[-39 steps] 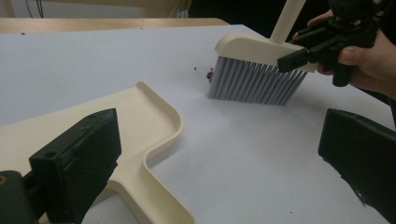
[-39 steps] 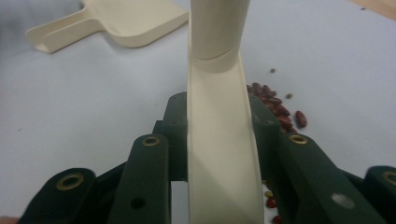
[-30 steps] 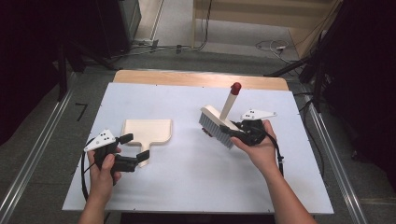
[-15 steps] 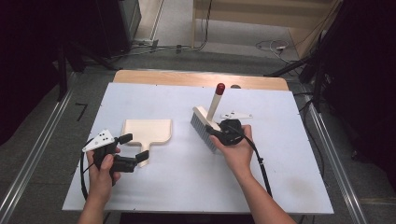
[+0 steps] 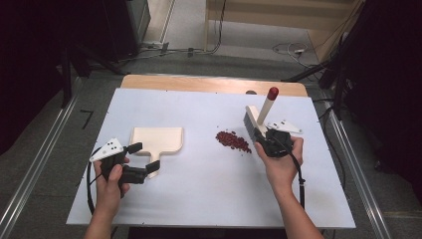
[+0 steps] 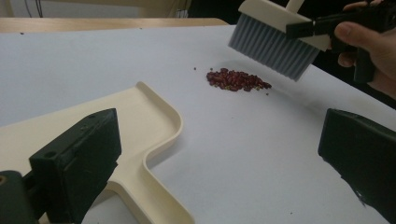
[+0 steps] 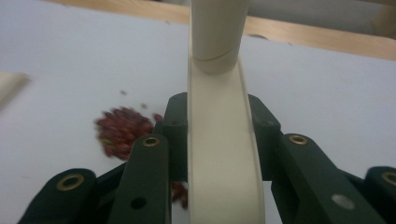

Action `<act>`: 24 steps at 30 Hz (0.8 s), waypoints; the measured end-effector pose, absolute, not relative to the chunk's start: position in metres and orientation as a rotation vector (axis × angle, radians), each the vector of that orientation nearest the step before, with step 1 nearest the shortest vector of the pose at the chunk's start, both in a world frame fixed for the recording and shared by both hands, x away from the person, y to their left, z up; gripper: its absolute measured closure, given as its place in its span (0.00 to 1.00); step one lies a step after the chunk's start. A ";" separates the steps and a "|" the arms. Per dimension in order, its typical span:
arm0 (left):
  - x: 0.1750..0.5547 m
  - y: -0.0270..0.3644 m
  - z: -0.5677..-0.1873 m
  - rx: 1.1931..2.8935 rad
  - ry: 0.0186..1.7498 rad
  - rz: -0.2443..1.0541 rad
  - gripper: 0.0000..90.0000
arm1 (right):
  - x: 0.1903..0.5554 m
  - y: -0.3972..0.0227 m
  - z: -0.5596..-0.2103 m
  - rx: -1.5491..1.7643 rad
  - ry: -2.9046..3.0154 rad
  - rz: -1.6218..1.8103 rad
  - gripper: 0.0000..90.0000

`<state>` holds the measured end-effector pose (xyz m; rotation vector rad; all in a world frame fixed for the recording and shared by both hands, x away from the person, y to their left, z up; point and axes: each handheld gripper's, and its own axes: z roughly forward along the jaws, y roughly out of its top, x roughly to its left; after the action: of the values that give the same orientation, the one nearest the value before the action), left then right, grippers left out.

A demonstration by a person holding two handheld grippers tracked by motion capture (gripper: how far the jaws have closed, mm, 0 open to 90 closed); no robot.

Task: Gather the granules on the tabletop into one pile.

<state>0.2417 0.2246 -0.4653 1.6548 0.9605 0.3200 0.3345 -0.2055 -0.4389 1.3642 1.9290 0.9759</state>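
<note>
The cream plastic hand brush with grey bristles [image 5: 255, 123] sits just right of the little pile of dark red beans [image 5: 233, 141]. Your right gripper [image 5: 264, 141] squeezes its back tight. Your left gripper [image 5: 141, 160] has wide-open jaws around the handle of the cream plastic dustpan [image 5: 158, 140], on the white table [image 5: 209, 189].

Brush [image 7: 219, 140] bristles hidden, red beans [image 7: 122, 130] blurred, right gripper view.
</note>
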 end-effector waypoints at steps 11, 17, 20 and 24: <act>0.242 0.225 -0.466 1.659 0.959 0.319 0.00 | 0.336 -0.177 -0.460 1.398 1.932 0.944 0.72; 0.242 0.226 -0.465 1.654 0.961 0.321 0.00 | 0.340 -0.165 -0.459 1.370 1.941 0.954 0.72; 0.242 0.226 -0.465 1.656 0.958 0.320 0.00 | 0.341 -0.163 -0.458 1.357 1.942 0.957 0.72; 0.242 0.225 -0.465 1.655 0.959 0.320 0.00 | 0.339 -0.170 -0.454 1.350 1.926 0.953 0.72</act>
<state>0.2419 0.2254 -0.4654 1.6552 0.9588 0.3198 0.3394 -0.1702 -0.4536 1.3497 1.9258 0.9530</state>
